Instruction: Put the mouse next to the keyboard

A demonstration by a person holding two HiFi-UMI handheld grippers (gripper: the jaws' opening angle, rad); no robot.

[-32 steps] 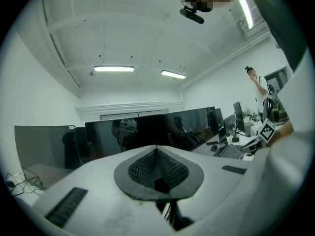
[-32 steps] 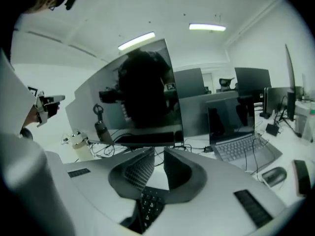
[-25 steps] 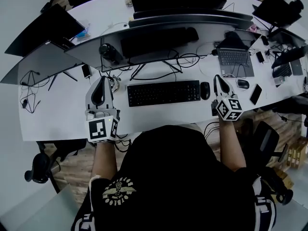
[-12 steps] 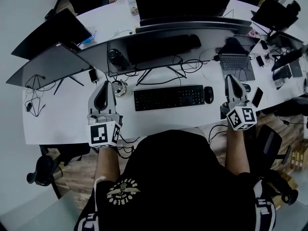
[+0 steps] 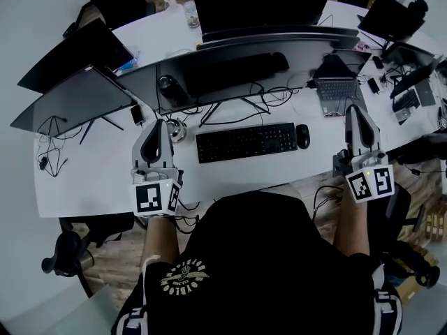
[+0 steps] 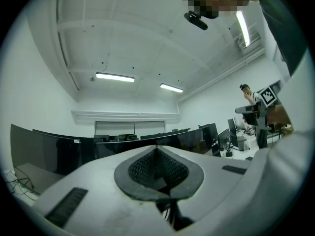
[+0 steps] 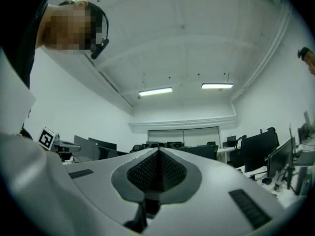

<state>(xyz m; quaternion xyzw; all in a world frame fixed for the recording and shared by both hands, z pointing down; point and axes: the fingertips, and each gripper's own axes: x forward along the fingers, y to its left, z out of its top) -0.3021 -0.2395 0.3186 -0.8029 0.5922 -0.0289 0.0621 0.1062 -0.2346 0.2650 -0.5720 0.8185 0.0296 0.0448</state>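
White curved desk (image 5: 91, 180): the mouse (image 5: 303, 136) is seen just beside the right end of the keyboard (image 5: 246, 142), toward the near edge. Both the left gripper (image 5: 155, 123) and the right gripper (image 5: 355, 109) are held closed and empty at that edge. The mouse could be knocked askew by a careless inward sweep.

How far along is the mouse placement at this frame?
Done, by the look of it: the mouse sits on the desk just right of the keyboard. In hand: nothing; left claw and right claw are shut, empty, away from the mouse. Left: nothing visible.
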